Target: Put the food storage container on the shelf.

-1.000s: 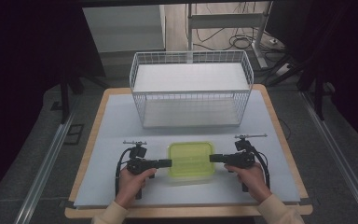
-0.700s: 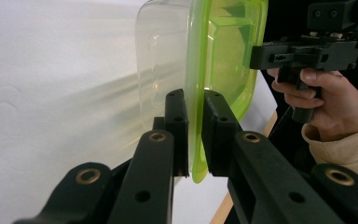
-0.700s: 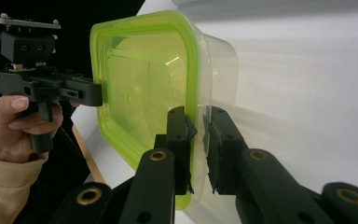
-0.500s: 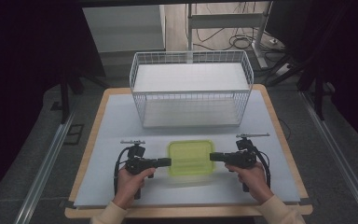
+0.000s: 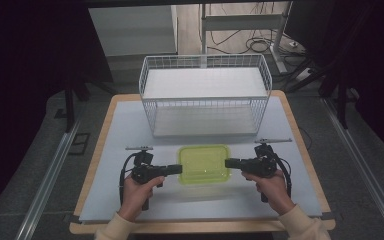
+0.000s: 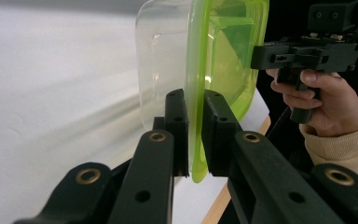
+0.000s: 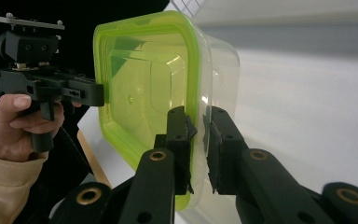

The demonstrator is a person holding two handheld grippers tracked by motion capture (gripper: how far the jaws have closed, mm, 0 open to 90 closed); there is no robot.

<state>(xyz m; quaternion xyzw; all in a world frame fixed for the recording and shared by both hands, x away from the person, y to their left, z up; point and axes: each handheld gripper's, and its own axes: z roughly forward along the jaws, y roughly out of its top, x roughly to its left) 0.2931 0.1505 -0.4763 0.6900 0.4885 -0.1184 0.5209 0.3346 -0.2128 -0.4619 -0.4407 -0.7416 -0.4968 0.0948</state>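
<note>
Both my grippers have their fingers clamped on the clear plastic container with a lime-green lid (image 5: 203, 164). Left gripper (image 5: 176, 170) pinches its left rim, right gripper (image 5: 230, 163) the right rim. It's at lower centre of the high view, white wire basket (image 5: 205, 95) above it.

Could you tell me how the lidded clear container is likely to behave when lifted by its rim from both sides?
The container looks empty, so probably light. Its thin green lid may flex. Both grippers, left and right, pinch only the smooth rim, so it might slip.

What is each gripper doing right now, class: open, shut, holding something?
Left gripper: shut on the green lid rim of the container.
Right gripper: shut on the container's opposite rim.
</note>
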